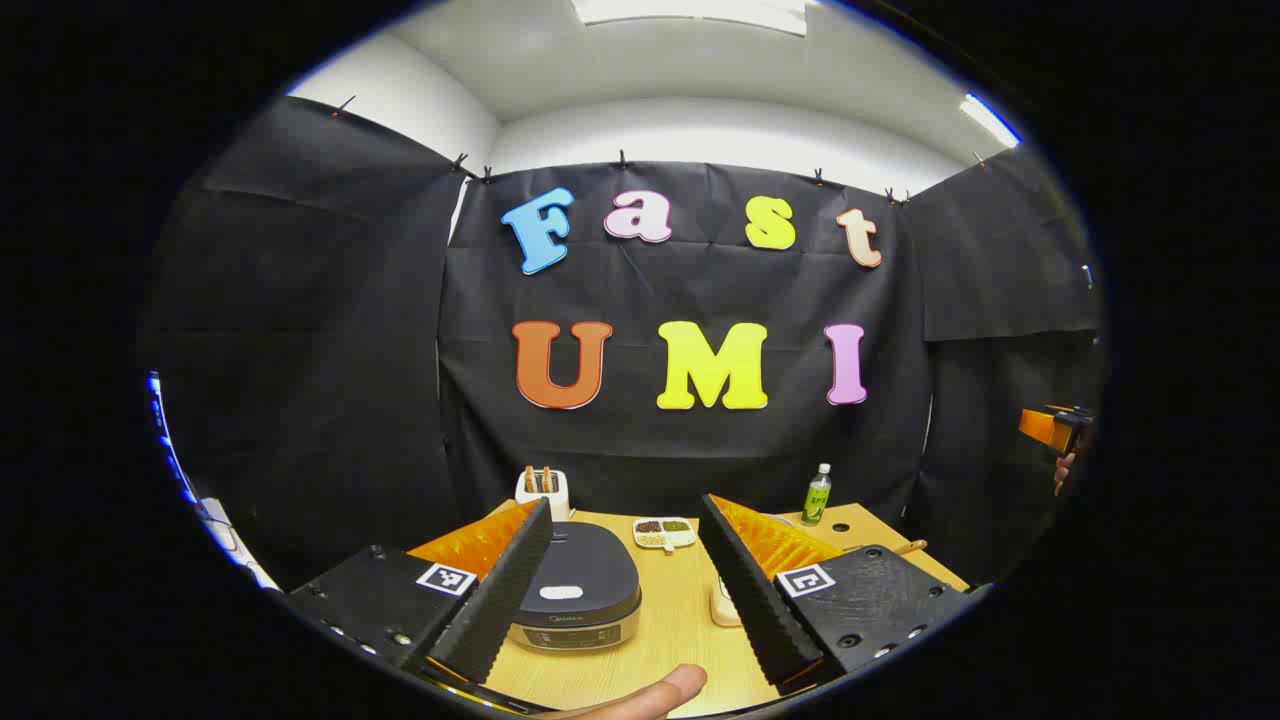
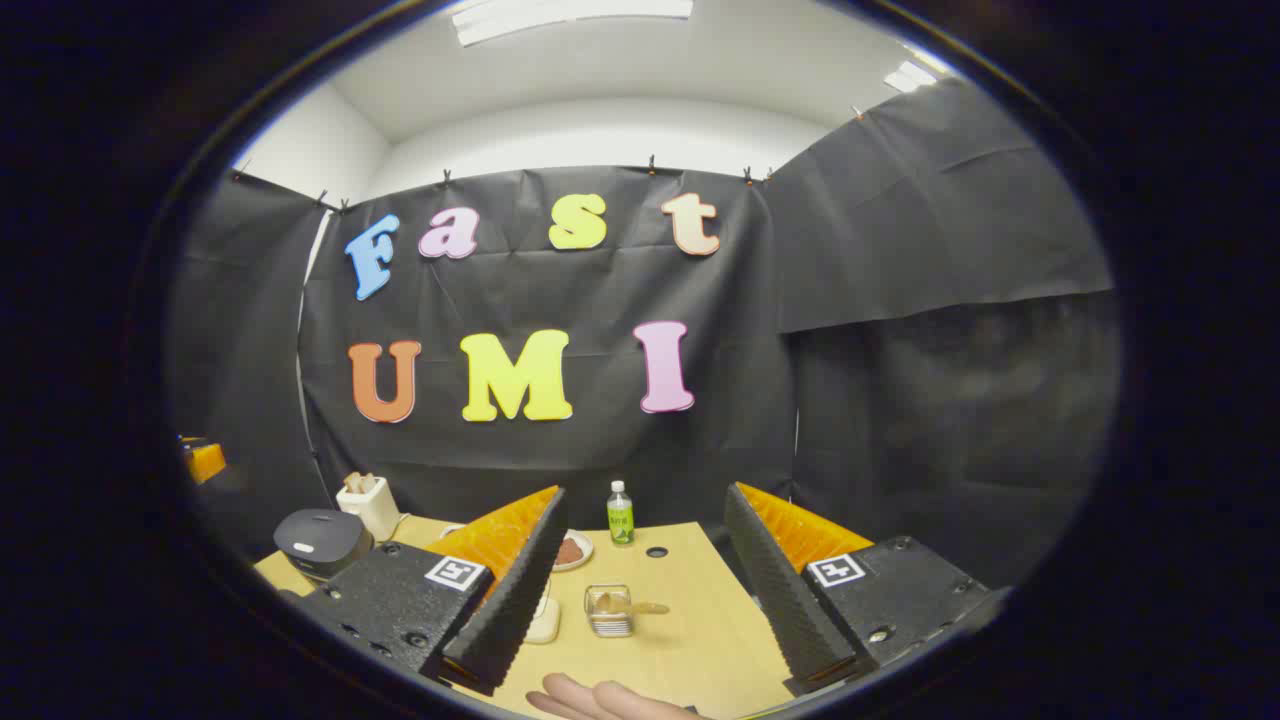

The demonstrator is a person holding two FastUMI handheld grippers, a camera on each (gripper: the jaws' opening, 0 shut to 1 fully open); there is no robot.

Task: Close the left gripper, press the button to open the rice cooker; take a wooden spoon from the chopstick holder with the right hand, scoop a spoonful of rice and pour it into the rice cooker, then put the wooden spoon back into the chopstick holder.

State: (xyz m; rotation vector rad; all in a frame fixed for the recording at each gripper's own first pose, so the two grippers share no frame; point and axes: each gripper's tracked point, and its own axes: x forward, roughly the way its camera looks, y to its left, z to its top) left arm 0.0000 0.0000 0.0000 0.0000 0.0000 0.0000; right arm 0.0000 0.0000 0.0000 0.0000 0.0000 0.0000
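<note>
Item one: the left hand-held gripper (image 1: 625,590), which we found with its fingers spread wide apart and nothing between them, held above the near edge of the wooden desk (image 1: 680,620). A fingertip (image 1: 650,692) showed at the bottom of the left gripper view.

Item two: the rice cooker (image 1: 578,588), dark-lidded, lid down, standing on the desk just ahead of the left finger. In the right gripper view we logged it at the far left of the desk (image 2: 318,540).

Item three: the chopstick holder (image 1: 543,492), pale and upright, behind the rice cooker near the cloth wall, with brown handles standing up from it; whether one was the wooden spoon we could not tell. It stood just right of the cooker in the right gripper view (image 2: 372,505).

Item four: a divided dish (image 1: 664,532) of dark and pale grains, mid-desk.

Item five: a green bottle (image 1: 816,496), upright at the back.

Item six: the right hand-held gripper (image 2: 645,600), fingers likewise wide apart and empty. Ahead of it lay a small clear container (image 2: 608,610) and a round plate (image 2: 571,551). Part of a hand (image 2: 600,698) showed below.
</note>
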